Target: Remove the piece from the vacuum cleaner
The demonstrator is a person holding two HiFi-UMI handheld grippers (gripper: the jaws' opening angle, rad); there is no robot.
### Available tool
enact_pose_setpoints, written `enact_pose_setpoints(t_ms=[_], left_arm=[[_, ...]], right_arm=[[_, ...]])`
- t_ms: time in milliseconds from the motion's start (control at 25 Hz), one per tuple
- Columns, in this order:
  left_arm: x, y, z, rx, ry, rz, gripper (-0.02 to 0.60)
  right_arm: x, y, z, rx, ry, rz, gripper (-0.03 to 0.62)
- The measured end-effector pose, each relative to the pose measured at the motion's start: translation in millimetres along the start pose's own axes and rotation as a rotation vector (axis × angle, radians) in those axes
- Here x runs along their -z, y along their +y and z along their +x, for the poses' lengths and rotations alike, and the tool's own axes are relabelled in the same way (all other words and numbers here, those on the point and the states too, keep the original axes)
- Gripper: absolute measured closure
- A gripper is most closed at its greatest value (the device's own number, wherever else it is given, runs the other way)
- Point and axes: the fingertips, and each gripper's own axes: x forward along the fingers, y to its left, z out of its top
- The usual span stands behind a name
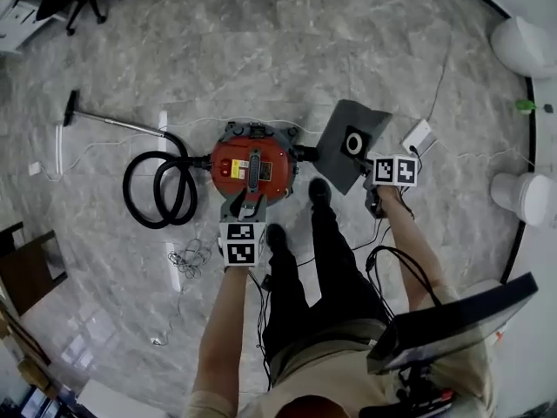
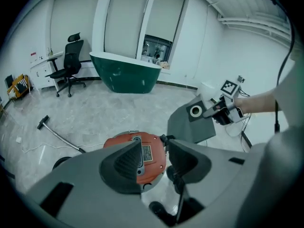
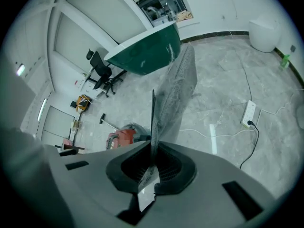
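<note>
1. Looking down in the head view: the red vacuum cleaner (image 1: 252, 168) stands on the marble floor (image 1: 174, 50), with its black hose (image 1: 157, 190) coiled to the left. The piece, a grey dust bag (image 1: 335, 151) with a round-holed collar (image 1: 354, 143), hangs just right of the machine and clear of its body. The left tongs (image 1: 246, 205) hover at the vacuum's near edge. The right tongs (image 1: 372, 181) meet the bag's near-right edge. A white power strip (image 1: 418, 135) lies further right.
2. Left gripper view: the left tongs (image 2: 154, 146) stand well apart and hold nothing. The vacuum cleaner (image 2: 118, 140) shows below through the gap; whether a pad touches its casing cannot be told. To the far right the dust bag (image 2: 190, 125) hangs from the right tongs (image 2: 216, 112).
3. Right gripper view: the right tongs (image 3: 153, 148) are closed almost fully, pinching the bag's thin edge. The dust bag (image 3: 178, 89) rises edge-on away from them. The vacuum cleaner (image 3: 124, 137) sits on the floor to the left, apart from the bag.
4. Step in hand, as a judgement: extraction appears done, and the bag is now being carried off. The next move calls for a firm pinch on that thin edge while the bag is lowered flat at a resting place. The left tongs are free to support the limp bag.
</note>
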Motion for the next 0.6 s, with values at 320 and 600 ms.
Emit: enact_pose_setpoints(t_ms=[320,600], left_arm=[[-72.4,-30.5,-94.0,0.066,-0.168,0.029,0.577],[-112.2,-67.2,-209.8,0.137,-0.346,0.118,0.577]], right_arm=[[-30.8,112.4,-90.9,-0.175,-0.099,-0.104,0.574],[-4.5,206.8,-168.0,-0.290,-0.163,-0.249,0.574]])
